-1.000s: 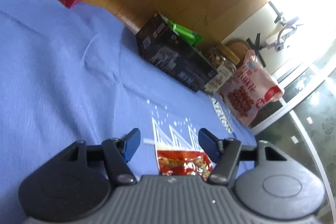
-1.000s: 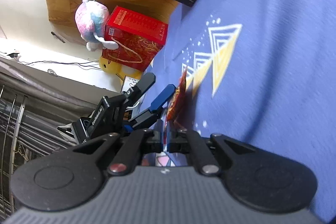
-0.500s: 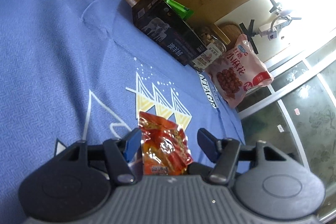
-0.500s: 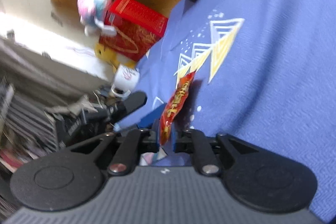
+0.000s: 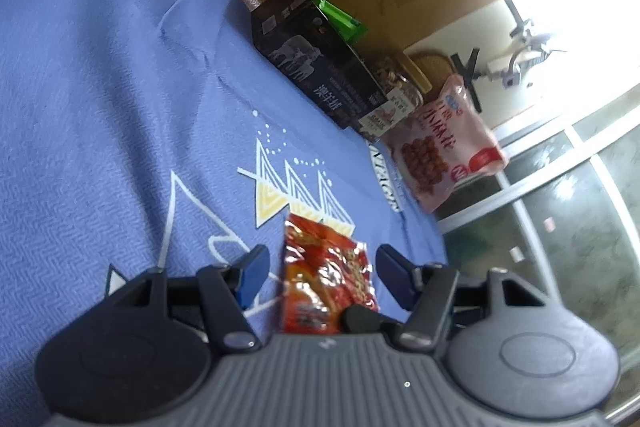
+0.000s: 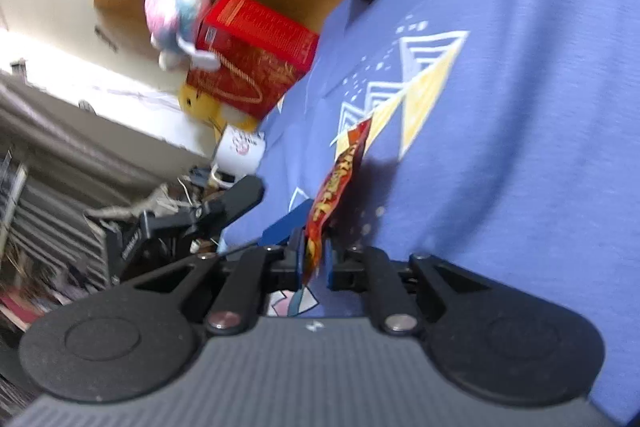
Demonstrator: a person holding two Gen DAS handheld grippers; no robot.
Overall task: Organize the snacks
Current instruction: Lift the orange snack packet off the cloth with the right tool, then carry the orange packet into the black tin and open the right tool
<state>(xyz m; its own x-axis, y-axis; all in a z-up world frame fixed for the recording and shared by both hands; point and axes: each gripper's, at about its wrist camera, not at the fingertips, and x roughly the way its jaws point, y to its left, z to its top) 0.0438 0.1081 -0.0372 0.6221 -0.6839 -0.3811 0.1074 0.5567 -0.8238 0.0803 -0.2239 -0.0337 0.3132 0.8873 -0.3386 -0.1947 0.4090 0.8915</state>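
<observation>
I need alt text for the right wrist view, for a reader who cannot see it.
The right gripper pinches a red snack packet edge-on above a blue patterned cloth. The left gripper waits beside it; a red gift box and plush toy stand behind.

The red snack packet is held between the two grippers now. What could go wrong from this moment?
1. The right gripper, whose jaws have just been closing, pinches only the bottom edge of the red snack packet, so the thin foil may slip out.
2. The left gripper is open around the packet; closing it on the body might crush the snacks.
3. A dropped packet would land on the blue cloth, far from the other snacks by the dark box.
</observation>
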